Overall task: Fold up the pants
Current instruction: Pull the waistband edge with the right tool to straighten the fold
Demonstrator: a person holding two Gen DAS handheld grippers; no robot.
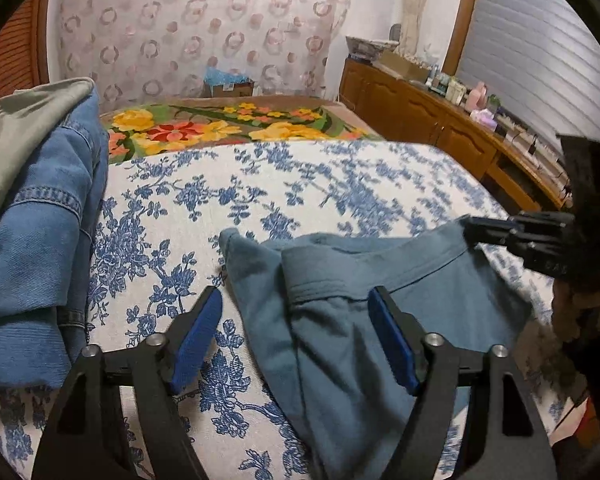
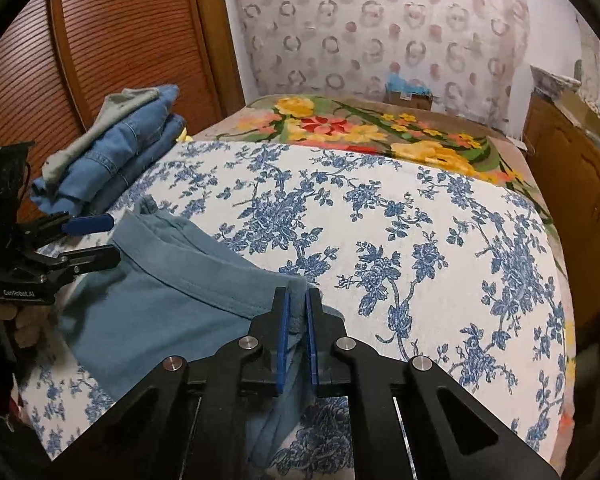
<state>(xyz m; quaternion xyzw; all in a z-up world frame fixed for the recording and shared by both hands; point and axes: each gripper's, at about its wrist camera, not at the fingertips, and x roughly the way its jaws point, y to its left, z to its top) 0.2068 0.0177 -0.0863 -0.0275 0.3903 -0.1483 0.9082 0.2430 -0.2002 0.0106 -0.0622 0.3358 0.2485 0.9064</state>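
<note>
**Right tool pinching the pants' waistband, left tool spread wide**

The blue pants (image 1: 340, 344) are lying on the bed (image 1: 300, 184), on its blue-flowered white cover, at the near edge. Their waistband is running crosswise, and one corner of the cloth is poking up toward the middle of the bed.

The right tool (image 2: 296, 332) is pinching the right end of the waistband, its blue pads pressed close with a fold of cloth caught between them. From the left wrist view the same tool (image 1: 470, 226) is reaching in from the right, its tip touching the cloth's far corner.

The left tool (image 1: 296, 336) is hovering over the left part of the pants with its fingers spread wide; one blue pad is sitting over the cover, the other over the cloth. From the right wrist view it (image 2: 114, 238) is gaping around the waistband's left end, gripping nothing.

A stack of folded jeans (image 2: 112, 156) is resting at the bed's left edge, well apart from the pants. A flowered blanket (image 2: 372, 128) is covering the far end of the bed.
</note>
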